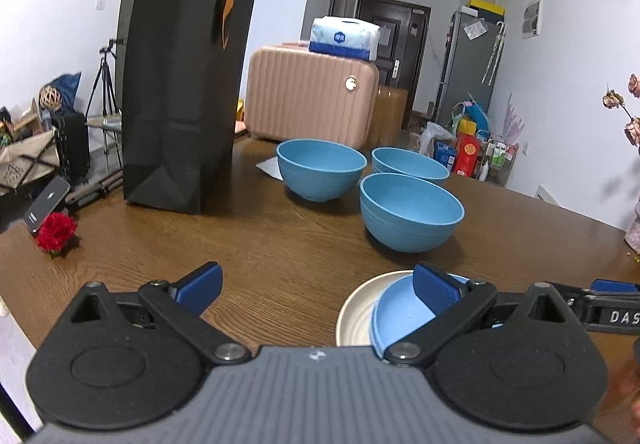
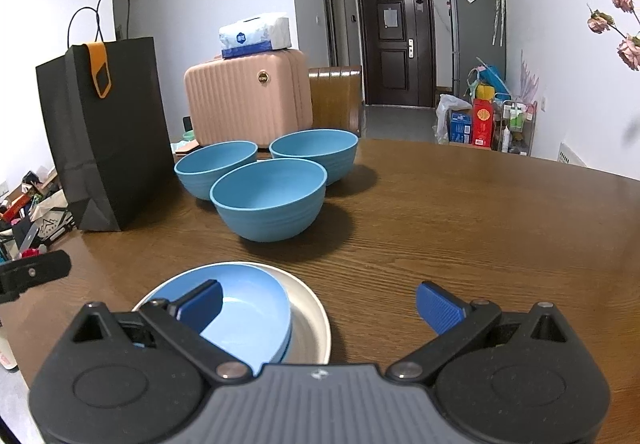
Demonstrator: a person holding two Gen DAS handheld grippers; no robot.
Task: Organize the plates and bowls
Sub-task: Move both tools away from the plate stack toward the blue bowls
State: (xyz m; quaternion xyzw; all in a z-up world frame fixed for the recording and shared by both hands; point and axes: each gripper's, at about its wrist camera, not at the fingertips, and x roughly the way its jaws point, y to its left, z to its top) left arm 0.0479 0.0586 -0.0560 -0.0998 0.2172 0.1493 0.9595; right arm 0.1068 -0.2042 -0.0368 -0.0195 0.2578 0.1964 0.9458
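Three blue bowls stand apart on the wooden table: a near one [image 1: 412, 212] [image 2: 269, 199], a left one [image 1: 321, 169] [image 2: 215, 169] and a far one [image 1: 410, 163] [image 2: 315, 154]. A light blue plate [image 1: 400, 318] [image 2: 250, 310] lies on a cream plate [image 1: 358, 310] [image 2: 310, 318] near the front edge. My left gripper [image 1: 318, 288] is open and empty, its right finger over the plates. My right gripper [image 2: 320, 302] is open and empty, its left finger over the blue plate.
A tall black paper bag [image 1: 182, 92] [image 2: 106, 124] stands at the table's left. A pink case [image 1: 312, 96] [image 2: 248, 100] with a tissue pack sits at the back. A red flower [image 1: 56, 230] and a phone [image 1: 46, 204] lie at the left edge. Dried flowers [image 1: 628, 112] stand at the right.
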